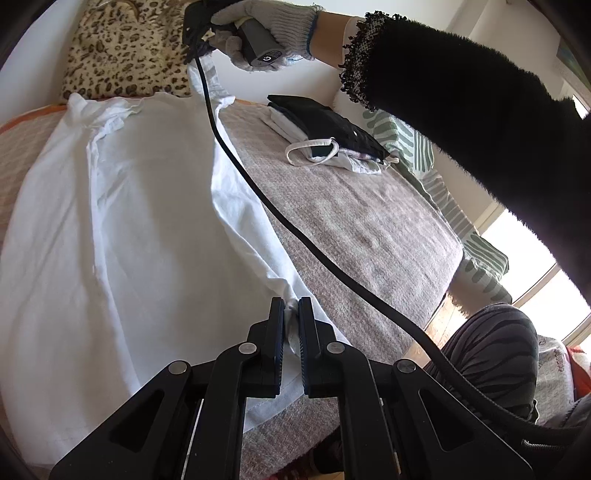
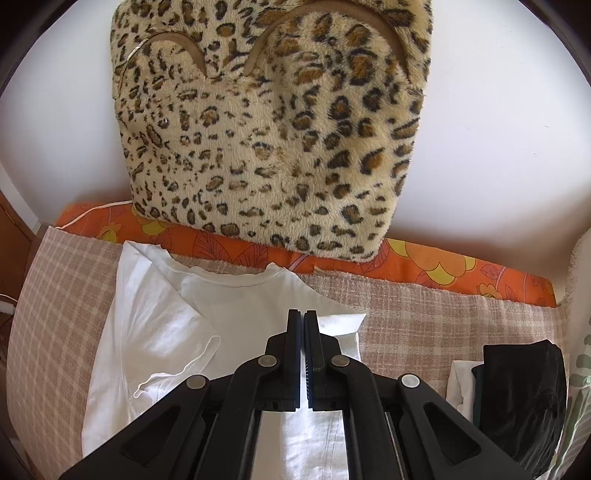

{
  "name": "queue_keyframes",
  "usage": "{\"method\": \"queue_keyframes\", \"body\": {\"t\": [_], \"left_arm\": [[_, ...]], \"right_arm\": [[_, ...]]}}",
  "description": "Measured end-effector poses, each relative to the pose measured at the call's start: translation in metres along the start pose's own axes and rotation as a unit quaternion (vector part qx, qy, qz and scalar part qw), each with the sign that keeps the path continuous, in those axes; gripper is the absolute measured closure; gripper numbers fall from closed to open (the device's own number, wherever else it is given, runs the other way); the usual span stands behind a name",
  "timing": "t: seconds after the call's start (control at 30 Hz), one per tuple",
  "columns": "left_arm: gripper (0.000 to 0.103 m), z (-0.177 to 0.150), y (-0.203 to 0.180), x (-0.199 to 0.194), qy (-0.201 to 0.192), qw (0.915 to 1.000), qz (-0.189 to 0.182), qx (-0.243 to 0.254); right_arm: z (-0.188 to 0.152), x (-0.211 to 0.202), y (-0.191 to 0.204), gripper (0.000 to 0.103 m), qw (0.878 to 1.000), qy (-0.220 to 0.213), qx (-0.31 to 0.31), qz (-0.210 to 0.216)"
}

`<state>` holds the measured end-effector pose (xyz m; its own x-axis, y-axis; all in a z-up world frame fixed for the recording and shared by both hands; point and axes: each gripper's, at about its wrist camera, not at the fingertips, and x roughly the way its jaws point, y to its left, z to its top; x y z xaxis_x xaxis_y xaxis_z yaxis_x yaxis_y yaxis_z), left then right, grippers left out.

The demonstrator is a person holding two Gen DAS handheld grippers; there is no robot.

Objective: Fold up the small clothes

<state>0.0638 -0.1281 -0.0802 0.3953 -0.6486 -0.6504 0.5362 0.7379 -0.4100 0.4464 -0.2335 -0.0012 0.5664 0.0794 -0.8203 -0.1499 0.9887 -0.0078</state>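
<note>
Shirt: your white shirt (image 1: 122, 206) lies flat on the checked blanket (image 1: 362, 229), left of the folded pile and in front of the leopard cushion (image 2: 273, 140).
Shirt axis: its long axis runs from your near edge up toward the cushion; the neckline (image 2: 236, 280) is the far end, pointing at the cushion.
Shirt sides: in the right wrist view the left sleeve is folded in over the body; the right sleeve corner (image 2: 351, 321) sticks out toward the pile.
Left gripper: your left gripper (image 1: 291, 306) is nearly closed, with a pinch of the shirt's white cloth bunched between its jaws at the near end of the edge facing the pile.
Right gripper: your right gripper (image 2: 303, 317) has its jaws together, only a thin slit between them; it is over the shirt's right shoulder area, but whether cloth is caught in them you cannot tell from either view.
Right hand: your gloved right hand (image 1: 266, 33) grips the handle, raised over the shirt's far end near the cushion; a black cable (image 1: 258, 195) trails down from it across the blanket.
Folded pile: black and white pieces (image 1: 328, 129), stacked, well apart from the shirt on the blanket's right side.
</note>
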Motion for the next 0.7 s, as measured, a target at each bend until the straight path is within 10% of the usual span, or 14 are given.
{"method": "queue_keyframes", "body": {"t": [0.7], "left_arm": [[0.097,-0.013,0.002,-0.033,-0.053,0.9955,0.071,0.036]], "right_arm": [[0.014,0.016,0.054,0.103,1.0,-0.008,-0.008,0.017]]}}
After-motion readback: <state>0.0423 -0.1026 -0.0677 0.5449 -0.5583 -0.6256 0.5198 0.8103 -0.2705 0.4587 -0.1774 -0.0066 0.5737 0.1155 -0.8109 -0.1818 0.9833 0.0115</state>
